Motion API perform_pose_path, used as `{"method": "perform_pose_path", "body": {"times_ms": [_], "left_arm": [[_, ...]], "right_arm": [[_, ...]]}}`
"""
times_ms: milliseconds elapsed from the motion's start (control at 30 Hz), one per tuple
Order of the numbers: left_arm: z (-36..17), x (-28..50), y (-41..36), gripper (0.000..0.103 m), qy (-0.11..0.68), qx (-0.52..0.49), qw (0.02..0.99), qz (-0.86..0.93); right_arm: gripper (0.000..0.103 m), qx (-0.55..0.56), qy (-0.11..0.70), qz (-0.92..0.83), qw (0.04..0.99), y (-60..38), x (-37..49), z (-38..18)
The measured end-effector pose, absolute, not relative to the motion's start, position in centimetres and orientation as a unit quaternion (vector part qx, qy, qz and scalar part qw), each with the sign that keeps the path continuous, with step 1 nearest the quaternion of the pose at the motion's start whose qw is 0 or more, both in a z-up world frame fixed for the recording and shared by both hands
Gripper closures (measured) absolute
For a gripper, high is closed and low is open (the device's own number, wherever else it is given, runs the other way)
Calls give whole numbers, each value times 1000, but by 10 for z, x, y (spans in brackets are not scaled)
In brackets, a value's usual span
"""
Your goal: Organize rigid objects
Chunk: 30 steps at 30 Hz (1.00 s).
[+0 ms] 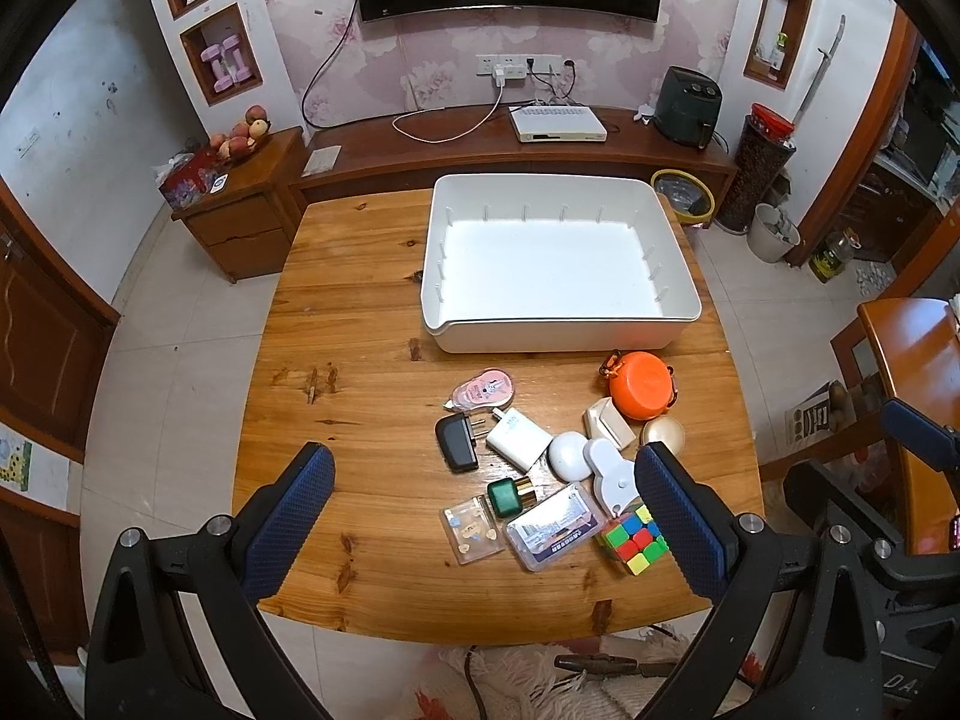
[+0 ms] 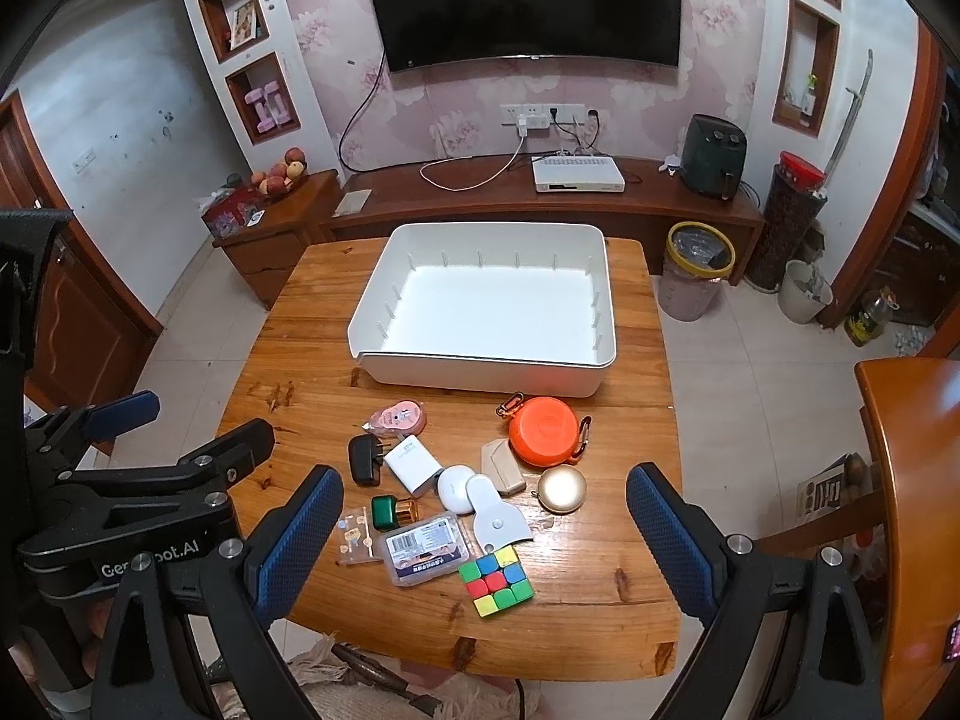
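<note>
Rigid objects lie loose in a cluster near the table's (image 2: 600, 618) front edge, none of them in the bin. Largest is the white bin (image 2: 480, 354), sitting toward the table's far edge with its floor bare. In front of it, toward the right edge, you have the orange round case (image 2: 543, 432). Closer to the front edge sit the clear card box (image 2: 426, 546) and the colour cube (image 2: 496, 579), side by side. The white charger (image 2: 410, 465) and black plug adapter (image 2: 364, 459) lie nearer the left edge, the pink tape dispenser (image 2: 399, 418) just behind them. Your left gripper (image 1: 483, 519) hangs above the front edge with jaws wide apart, gripping nothing. Your right gripper (image 2: 483, 531) does likewise, fingers spread and empty, over the cluster.
</note>
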<state>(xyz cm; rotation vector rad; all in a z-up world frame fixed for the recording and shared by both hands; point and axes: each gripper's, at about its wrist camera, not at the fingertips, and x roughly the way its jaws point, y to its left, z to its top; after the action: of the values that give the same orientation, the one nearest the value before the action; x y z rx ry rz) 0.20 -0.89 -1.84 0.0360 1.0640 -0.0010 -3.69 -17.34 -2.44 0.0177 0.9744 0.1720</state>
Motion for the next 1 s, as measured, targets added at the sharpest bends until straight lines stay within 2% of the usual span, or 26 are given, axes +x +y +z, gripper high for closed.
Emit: {"method": "perform_pose_path", "body": {"times_ms": [733, 1000], "left_arm": [[-48, 19, -13, 3, 546, 6, 838, 3], [-94, 37, 11, 3, 605, -37, 795, 20]], "right_arm": [[7, 13, 506, 80, 859, -187, -31, -41], [10, 34, 539, 72, 839, -209, -15, -67]]}}
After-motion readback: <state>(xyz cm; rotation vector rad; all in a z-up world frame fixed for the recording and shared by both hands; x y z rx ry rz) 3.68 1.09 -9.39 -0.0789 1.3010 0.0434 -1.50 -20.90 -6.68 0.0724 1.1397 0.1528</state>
